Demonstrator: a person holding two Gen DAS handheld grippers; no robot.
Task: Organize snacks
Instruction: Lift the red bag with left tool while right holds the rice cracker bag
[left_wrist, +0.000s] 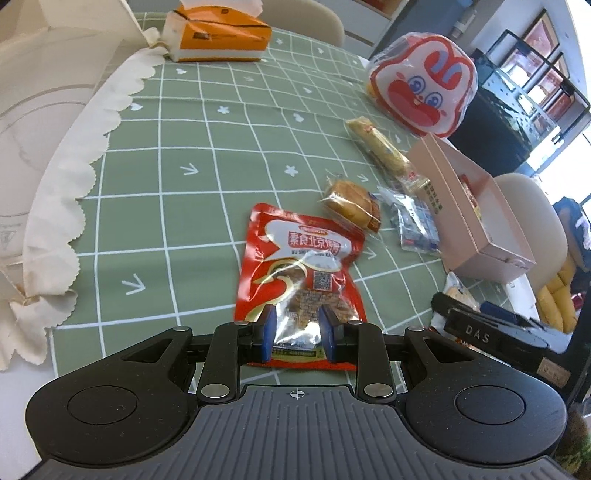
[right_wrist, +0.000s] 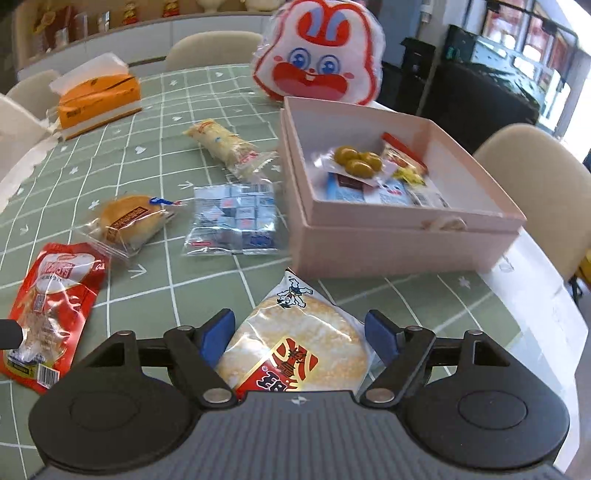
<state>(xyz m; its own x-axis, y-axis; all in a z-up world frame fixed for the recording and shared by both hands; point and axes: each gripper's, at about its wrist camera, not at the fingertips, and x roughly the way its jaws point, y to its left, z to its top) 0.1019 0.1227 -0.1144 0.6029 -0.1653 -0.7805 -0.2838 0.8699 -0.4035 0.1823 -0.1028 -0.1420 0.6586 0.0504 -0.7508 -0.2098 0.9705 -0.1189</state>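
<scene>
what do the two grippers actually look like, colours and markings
Both match: a black body with a ribbed grey centre plate bearing a small white crosshair mark, round black discs on each side, black linkage arms with silver pivot pins, and blue finger pads. See the left gripper and right gripper. No cables or sleeves show.

The red pouch (left_wrist: 301, 280) bears white Chinese characters "素食北京烤", a line of Latin letters beneath starting "SU SHI", and a QR code. The black gripper (left_wrist: 491, 334) beside it is marked "DAS". Print on the other packets is too blurred to read.
</scene>
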